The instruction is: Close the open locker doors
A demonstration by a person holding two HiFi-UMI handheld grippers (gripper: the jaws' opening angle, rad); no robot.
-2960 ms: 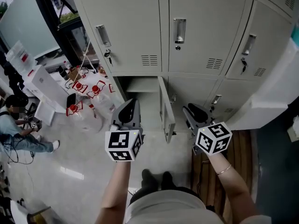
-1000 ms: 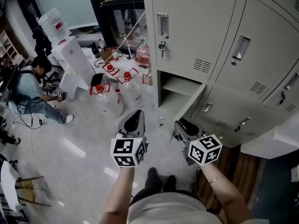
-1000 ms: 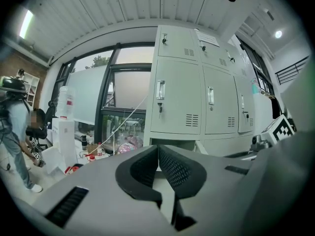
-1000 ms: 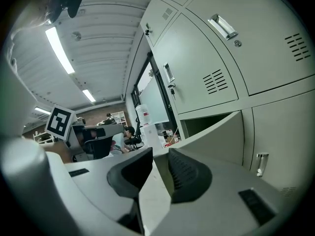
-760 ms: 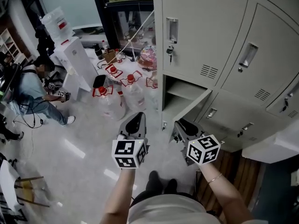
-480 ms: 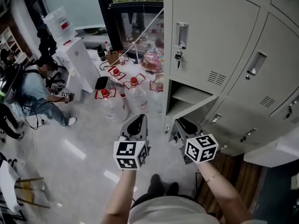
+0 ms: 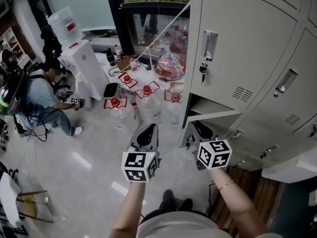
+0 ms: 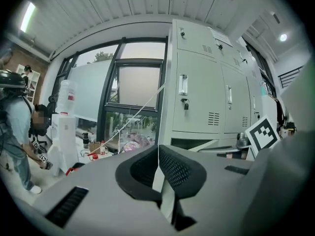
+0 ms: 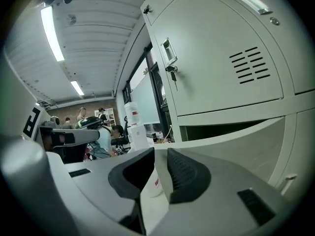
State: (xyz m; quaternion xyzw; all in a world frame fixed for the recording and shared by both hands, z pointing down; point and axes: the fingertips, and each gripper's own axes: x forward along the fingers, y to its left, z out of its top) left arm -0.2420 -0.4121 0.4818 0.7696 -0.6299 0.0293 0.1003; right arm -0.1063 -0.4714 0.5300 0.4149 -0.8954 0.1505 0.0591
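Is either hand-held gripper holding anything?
Nothing. Left hand-held gripper: shut, empty. Right hand-held gripper: jaws have just been closing, nothing between them.

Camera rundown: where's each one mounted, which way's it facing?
Head view: on the head, steeply down at the lockers; both forearms, left gripper, right gripper show.
Left gripper view: on the left gripper, facing the window and lockers; own jaws.
Right gripper view: on the right gripper, along locker fronts; own jaws, just closing, nothing between.
All three share the ajar locker door.
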